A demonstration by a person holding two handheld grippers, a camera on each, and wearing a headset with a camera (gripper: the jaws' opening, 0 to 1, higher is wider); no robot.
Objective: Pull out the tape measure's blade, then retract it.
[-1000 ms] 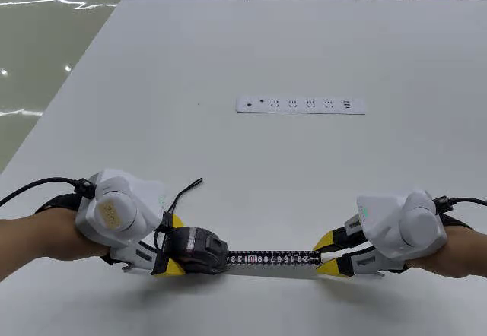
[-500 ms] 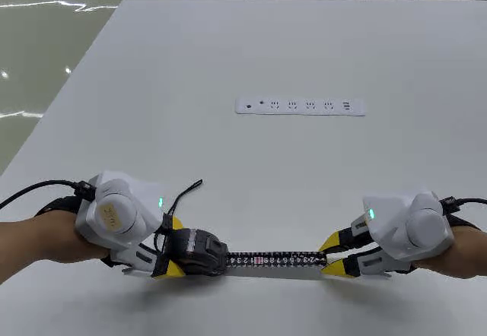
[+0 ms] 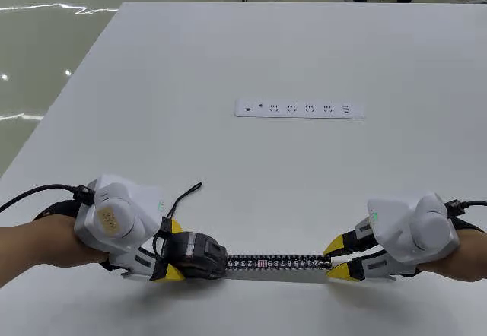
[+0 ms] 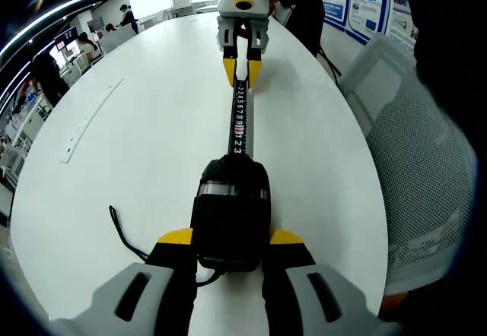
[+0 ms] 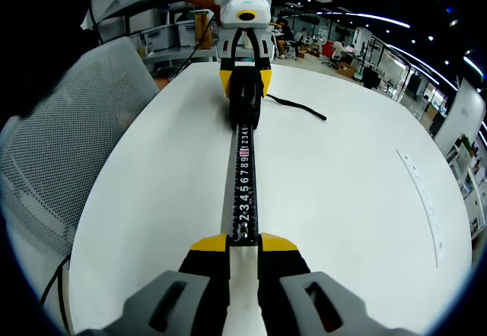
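Observation:
A black tape measure case (image 3: 194, 255) lies near the table's front edge, clamped between the yellow-tipped jaws of my left gripper (image 3: 169, 251). In the left gripper view the case (image 4: 230, 210) sits between the jaws. Its black blade (image 3: 278, 263) with white numerals runs right across the table to my right gripper (image 3: 338, 258), which is shut on the blade's end. The right gripper view has the blade (image 5: 244, 188) stretching away from the jaws to the case (image 5: 245, 96) held by the other gripper. A black wrist strap (image 3: 185, 193) trails from the case.
A white power strip (image 3: 299, 109) lies flat at the middle of the white table (image 3: 251, 55). Office chairs stand beyond the far edge. A mesh chair back (image 4: 426, 161) is close to the table's near side.
My right gripper has moved a little to the right with the blade's end, so more blade is out. The left gripper and case have held nearly still.

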